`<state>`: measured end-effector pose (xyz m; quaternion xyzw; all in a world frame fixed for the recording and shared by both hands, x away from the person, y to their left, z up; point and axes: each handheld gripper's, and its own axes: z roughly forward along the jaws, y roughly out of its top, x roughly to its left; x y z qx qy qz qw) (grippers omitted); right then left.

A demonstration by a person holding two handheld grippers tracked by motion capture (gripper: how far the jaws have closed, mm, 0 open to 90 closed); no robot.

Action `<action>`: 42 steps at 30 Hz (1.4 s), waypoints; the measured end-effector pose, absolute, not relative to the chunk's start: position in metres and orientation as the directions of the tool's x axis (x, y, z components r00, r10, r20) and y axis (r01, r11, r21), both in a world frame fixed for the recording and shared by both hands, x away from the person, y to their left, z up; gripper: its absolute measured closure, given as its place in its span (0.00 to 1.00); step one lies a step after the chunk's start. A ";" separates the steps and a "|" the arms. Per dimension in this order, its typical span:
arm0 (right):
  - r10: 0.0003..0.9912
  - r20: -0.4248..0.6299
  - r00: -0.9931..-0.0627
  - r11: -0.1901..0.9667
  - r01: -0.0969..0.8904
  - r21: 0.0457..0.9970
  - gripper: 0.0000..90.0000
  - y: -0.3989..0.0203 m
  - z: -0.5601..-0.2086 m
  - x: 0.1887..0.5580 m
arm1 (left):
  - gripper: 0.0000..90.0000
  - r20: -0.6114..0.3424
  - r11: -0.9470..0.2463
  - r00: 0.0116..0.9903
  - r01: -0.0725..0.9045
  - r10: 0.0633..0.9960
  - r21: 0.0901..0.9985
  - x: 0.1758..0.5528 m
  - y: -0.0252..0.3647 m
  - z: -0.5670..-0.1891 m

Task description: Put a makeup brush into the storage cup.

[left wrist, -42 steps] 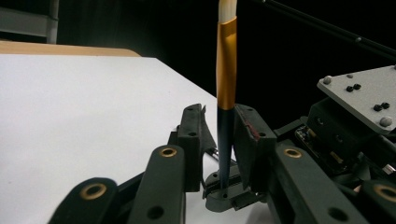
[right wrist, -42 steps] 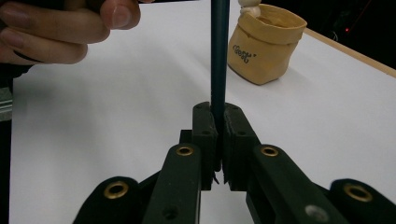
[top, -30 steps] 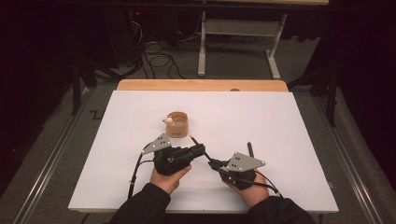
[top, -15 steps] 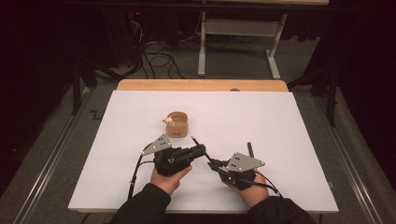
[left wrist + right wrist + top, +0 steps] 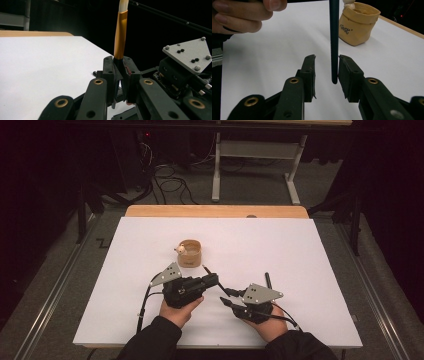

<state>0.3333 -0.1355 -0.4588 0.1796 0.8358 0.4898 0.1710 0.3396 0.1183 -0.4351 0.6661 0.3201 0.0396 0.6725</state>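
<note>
left gripper seen near the middle of the desk's near half, gripped in a hand coming in over the near edge. fingers pressed hard together, pinching a brush just under its orange band. bristle end stuck up past the fingertips in the left gripper view; top of the bristles cut off by the frame. dark handle ran from that grip toward the right gripper, with its blunt end lying between the right fingers.

right gripper sat just beside the left, a little nearer the near edge and toward the right edge, held in the other hand. fingers spread, having just been opening; handle end close against one finger, clear of the other, with white desk visible in the gap. could not tell whether the nearer finger actually touched the handle. no pinch on it from this side.

so: brush carried by the left gripper alone, held off the desk's surface over the near half, roughly central between left and right edges.

small tan pouch stood upright on the desk beyond the grippers, toward the far edge, a bit left of centre, well apart from the brush tip. pale round thing perched at its rim; too small to say what. dark stick lay flat on the desk just beyond the right gripper, toward the right edge.
</note>
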 end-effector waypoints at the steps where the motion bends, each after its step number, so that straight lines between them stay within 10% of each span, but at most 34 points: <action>1: 0.468 -0.109 -0.877 0.456 0.134 0.880 0.75 -0.136 -0.459 0.333 | 0.92 -0.378 0.110 0.792 0.373 0.480 0.921 0.340 0.119 -0.435; 42: 0.601 0.006 -0.799 0.292 0.227 0.929 0.39 -0.193 -0.432 0.350 | 0.92 -0.307 0.063 0.718 0.346 0.625 0.936 0.346 0.143 -0.432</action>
